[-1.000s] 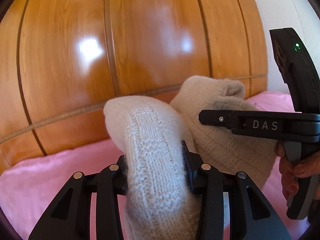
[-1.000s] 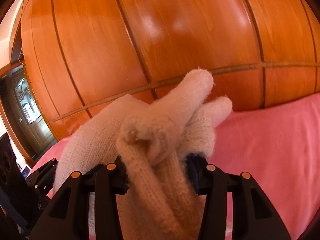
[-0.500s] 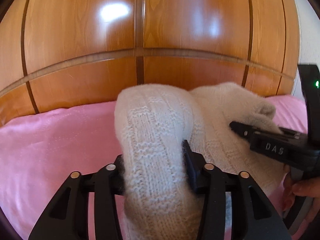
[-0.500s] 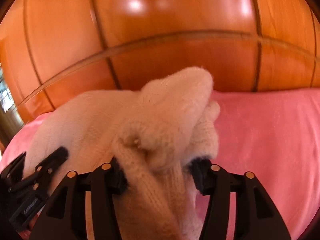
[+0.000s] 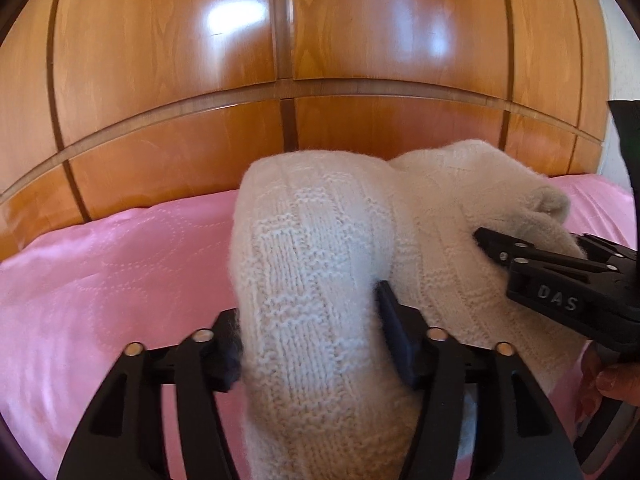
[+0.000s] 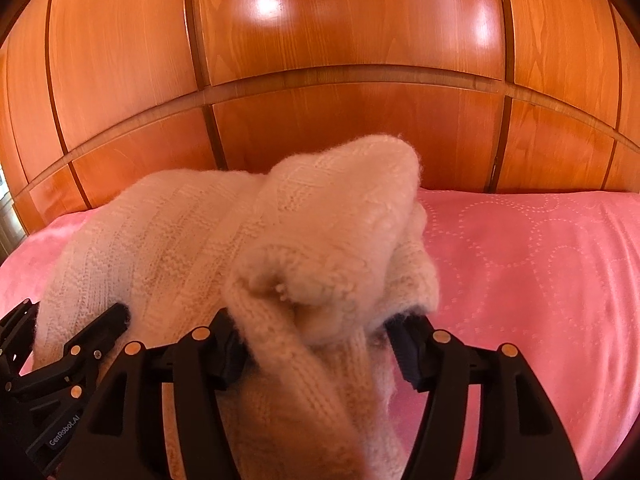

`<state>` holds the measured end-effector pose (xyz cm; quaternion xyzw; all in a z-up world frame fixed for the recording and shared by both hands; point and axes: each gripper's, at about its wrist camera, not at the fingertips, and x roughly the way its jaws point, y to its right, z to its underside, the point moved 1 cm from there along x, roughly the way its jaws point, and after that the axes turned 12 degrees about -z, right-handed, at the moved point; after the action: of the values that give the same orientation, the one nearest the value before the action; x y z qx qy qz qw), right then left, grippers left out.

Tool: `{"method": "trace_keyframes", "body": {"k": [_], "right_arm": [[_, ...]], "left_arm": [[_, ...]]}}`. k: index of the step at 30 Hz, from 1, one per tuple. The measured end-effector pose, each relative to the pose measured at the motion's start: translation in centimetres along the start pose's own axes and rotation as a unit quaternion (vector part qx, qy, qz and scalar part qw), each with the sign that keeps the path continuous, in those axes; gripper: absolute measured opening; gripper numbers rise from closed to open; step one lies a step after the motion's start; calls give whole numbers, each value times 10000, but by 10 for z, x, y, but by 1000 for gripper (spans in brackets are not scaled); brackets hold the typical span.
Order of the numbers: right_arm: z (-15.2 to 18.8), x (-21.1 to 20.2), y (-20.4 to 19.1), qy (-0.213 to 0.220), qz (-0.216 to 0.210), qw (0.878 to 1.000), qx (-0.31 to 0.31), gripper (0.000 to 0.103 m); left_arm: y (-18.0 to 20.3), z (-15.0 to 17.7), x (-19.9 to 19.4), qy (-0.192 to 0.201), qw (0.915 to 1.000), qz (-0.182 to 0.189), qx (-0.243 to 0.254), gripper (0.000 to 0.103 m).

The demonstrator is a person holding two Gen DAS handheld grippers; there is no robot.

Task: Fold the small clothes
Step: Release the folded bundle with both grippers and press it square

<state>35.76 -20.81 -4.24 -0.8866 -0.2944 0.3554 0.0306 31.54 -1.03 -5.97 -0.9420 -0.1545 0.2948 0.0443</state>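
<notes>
Left wrist view: the left gripper point(image 5: 310, 340) is clamped on a thick fold of the cream knitted garment point(image 5: 316, 264), lifted above the pink bedspread point(image 5: 104, 264) before the wooden headboard point(image 5: 280, 60). The right gripper point(image 5: 560, 276) bites the knit alongside. Right wrist view: the right gripper point(image 6: 316, 344) pinches a bunched edge; the left gripper point(image 6: 76, 356) grips beside it.

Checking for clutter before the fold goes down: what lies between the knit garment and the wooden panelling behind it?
Only a strip of the pink bedspread lies between the cream knit garment and the wooden panelling, seen in both wrist views.
</notes>
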Motion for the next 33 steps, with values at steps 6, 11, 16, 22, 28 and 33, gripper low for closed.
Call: {"method": "trace_keyframes", "body": {"k": [6, 11, 16, 22, 28, 33], "right_arm": [[5, -10, 8, -8, 130, 9995, 276, 81], [18, -32, 13, 17, 257, 9984, 504, 93], [37, -60, 17, 69, 330, 9966, 757, 93], [47, -53, 42, -328, 766, 9874, 1348, 91], [43, -53, 29, -318, 1239, 9862, 1047, 92], [24, -92, -4, 762, 673, 9941, 376, 95]], "left_arm": [[-4, 6, -8, -31, 9999, -121, -21, 73], [-9, 14, -21, -42, 9999, -119, -34, 73], [-25, 24, -38, -24, 9994, -36, -329, 73], [-25, 28, -30, -379, 9987, -29, -343, 73], [-13, 29, -32, -402, 9989, -260, 2, 73], [-16, 31, -33, -409, 9989, -210, -78, 73]]}}
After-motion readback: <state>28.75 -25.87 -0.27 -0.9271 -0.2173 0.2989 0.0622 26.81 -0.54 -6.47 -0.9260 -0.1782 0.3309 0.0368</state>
